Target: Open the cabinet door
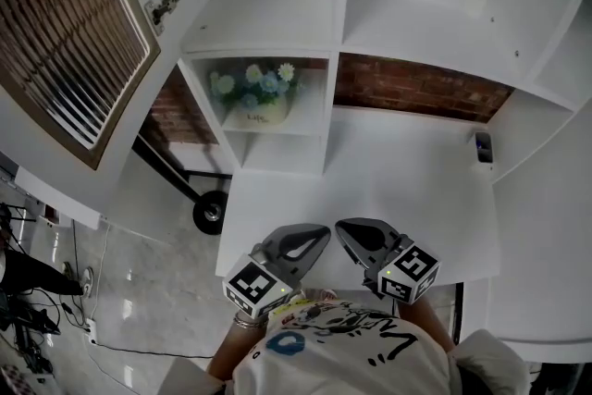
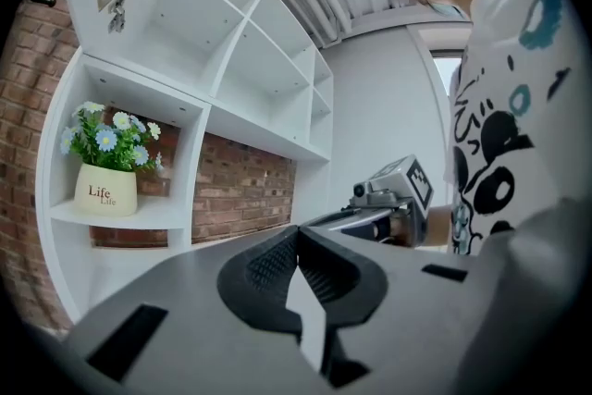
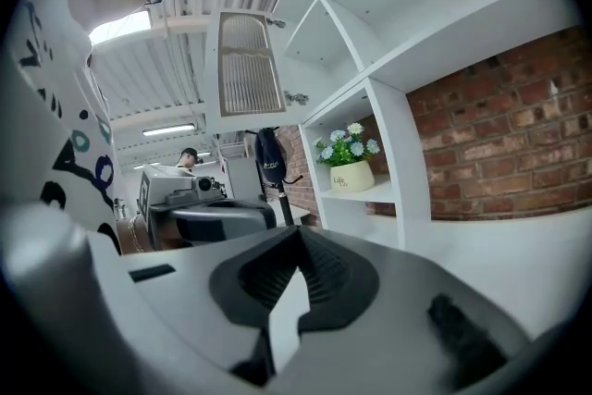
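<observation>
White covers the one shelf unit (image 1: 342, 32) in front of you, and a red brick wall (image 1: 416, 88) shows through behind it. One louvred cabinet door (image 1: 69, 32) stands swung open at the upper left of the head view, angled away from the compartment it covers. One small metal fitting (image 1: 165, 5) sits just beside its edge.

You hold two grippers side by side over the near edge of the white counter (image 1: 407, 171), close to your body and well apart from the door. The left gripper (image 2: 298, 234) has its fingers (image 2: 264, 265) closed tip to tip, with nothing between them. The right gripper (image 3: 298, 234) also has its fingers (image 3: 331, 268) closed together and holds nothing.

One cream pot (image 1: 264, 114) printed "Life" holds one bunch of blue and white flowers (image 1: 254, 80) on the shelf of the small left compartment. One small dark device (image 1: 482, 146) lies at the far right of the counter. One black wheel (image 1: 211, 211) stands on the floor to the left of the counter.
</observation>
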